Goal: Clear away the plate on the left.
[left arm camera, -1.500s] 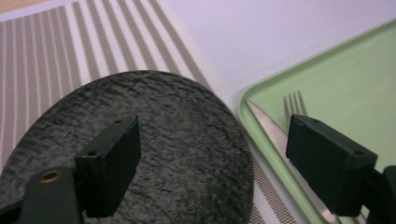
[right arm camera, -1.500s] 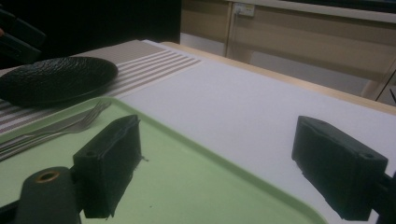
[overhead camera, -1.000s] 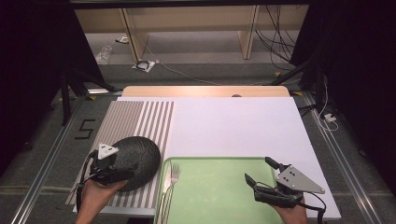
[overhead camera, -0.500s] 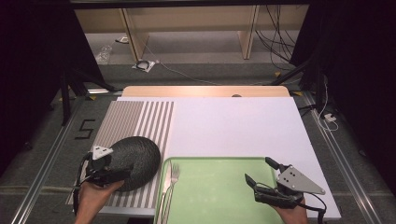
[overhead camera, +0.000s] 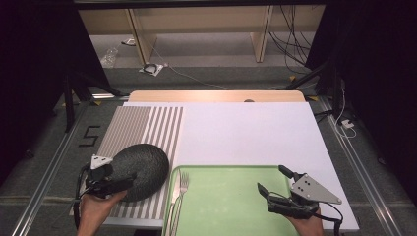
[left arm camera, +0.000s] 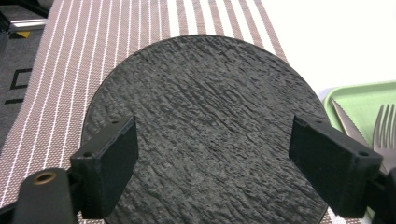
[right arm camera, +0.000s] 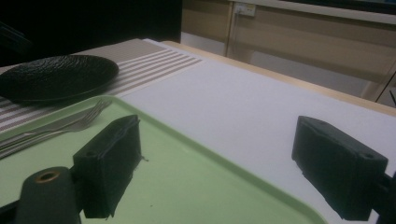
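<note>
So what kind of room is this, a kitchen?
Probably a recording lab, not a kitchen: a white-covered table stands on a floor with metal rails, loose black cables trail behind, and a hand-held black left gripper hovers over a round black textured plate.

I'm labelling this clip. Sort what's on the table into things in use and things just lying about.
In use:
- black plate, on the striped placemat
- left tongs, open over the plate

Lying about:
- green tray
- fork and knife at the tray's left edge
- right tongs, open above the tray, holding nothing
</note>
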